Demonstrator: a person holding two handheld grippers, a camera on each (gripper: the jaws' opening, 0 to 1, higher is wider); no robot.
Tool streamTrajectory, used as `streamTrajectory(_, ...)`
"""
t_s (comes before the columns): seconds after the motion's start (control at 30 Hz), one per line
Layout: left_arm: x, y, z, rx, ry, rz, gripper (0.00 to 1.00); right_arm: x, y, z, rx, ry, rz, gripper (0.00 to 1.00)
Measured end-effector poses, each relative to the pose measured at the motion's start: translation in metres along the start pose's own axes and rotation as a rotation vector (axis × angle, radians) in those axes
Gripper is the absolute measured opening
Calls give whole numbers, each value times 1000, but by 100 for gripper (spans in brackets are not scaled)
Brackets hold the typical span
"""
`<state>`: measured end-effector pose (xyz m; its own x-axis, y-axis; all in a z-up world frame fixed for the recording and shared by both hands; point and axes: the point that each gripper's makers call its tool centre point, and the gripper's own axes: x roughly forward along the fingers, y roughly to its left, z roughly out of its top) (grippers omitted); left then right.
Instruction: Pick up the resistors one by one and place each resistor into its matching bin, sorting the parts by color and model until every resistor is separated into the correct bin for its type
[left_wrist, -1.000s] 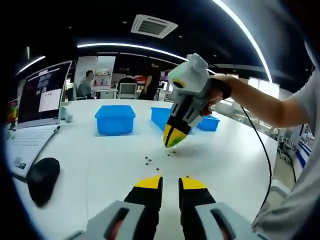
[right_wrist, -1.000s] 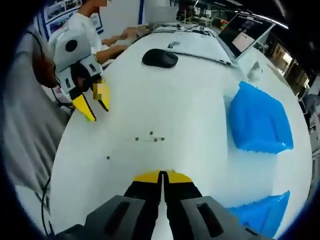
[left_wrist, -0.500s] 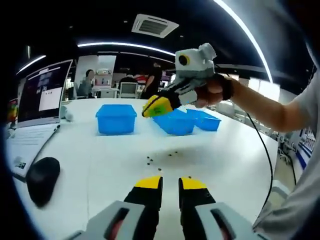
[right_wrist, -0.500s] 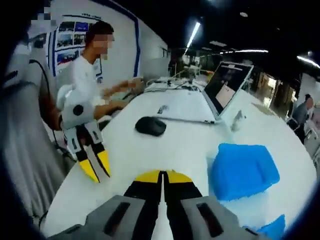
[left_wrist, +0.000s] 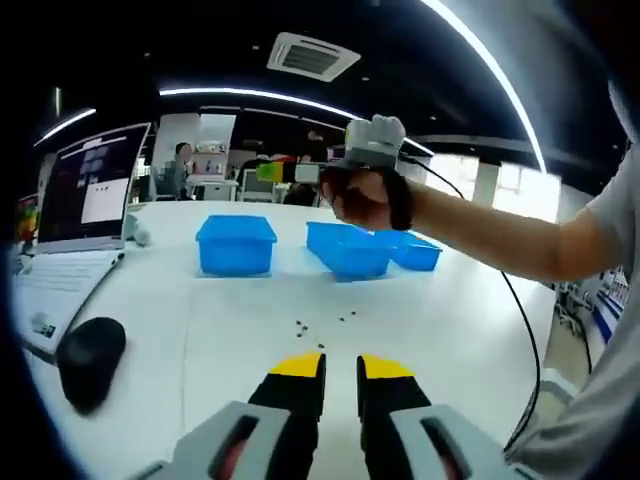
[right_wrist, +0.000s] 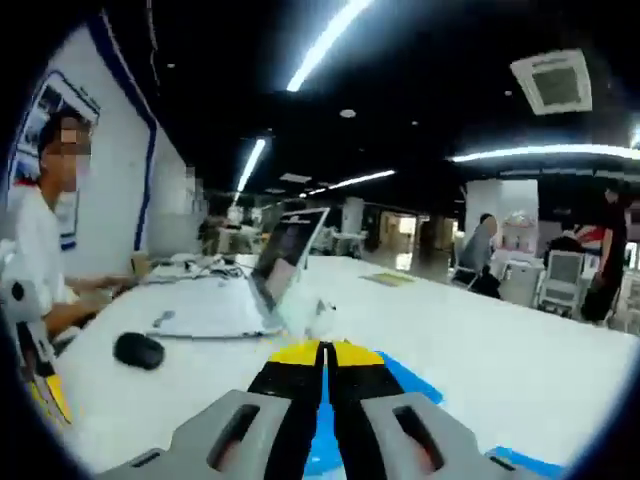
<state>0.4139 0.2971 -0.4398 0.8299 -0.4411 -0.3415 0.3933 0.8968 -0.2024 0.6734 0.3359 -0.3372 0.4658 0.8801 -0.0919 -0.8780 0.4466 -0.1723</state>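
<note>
The left gripper hung low over the white table, its yellow-tipped fingers parted with bare table showing in the gap and nothing between them. Just ahead of those tips, a loose scatter of tiny dark resistors lay on the table, a few more a little to the right.

Beyond the resistors stood three blue bins. The left bin sat apart from the others; the middle bin and the right bin were close together, the middle one nearer. What lay inside any of them could not be made out from this low angle.

The right gripper was raised well above the bins in a hand, lying roughly level and pointing left, its tip above the gap between the left and middle bins. In the right gripper view its fingers were pressed together with only a thin seam between them; whether a resistor was pinched there was too small to tell. A blue bin lay just under and ahead of them.

A laptop stood at the table's left edge with a black mouse nearer the camera. In the right gripper view a person sat at the far left of the table.
</note>
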Motion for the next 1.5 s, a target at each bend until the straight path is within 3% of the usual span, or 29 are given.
streamTrajectory(0.37,-6,13,-3,-38,-1,35,14,13,2,-15,97,29,-11,5)
streamTrajectory(0.4,-5,13,-2,-35,1,35,14,14,4,-15,132,21,5,8)
streamTrajectory(0.43,-5,12,-2,-32,1,35,14,15,-2,-16,150,15,3,19)
streamTrajectory(0.5,-4,11,1,-27,-3,32,15,15,-15,-20,144,30,-64,54)
streamTrajectory(0.53,-4,10,2,-24,-6,30,15,16,-16,-20,143,21,-53,55)
streamTrajectory(0.6,-4,9,5,-18,-17,32,15,13,-15,-18,147,4,-35,41)
streamTrajectory(0.77,-5,7,4,-22,-11,33,15,12,-10,-15,147,-4,-16,40)
streamTrajectory(1.0,-5,10,1,-27,-4,46,15,-4,-5,-11,185,-1,4,29)
streamTrajectory(1.3,4,1,5,-6,3,17,15,-79,-1,12,237,-86,0,27)
streamTrajectory(1.5,14,-5,5,-6,11,-6,15,-138,5,13,161,-91,-13,27)
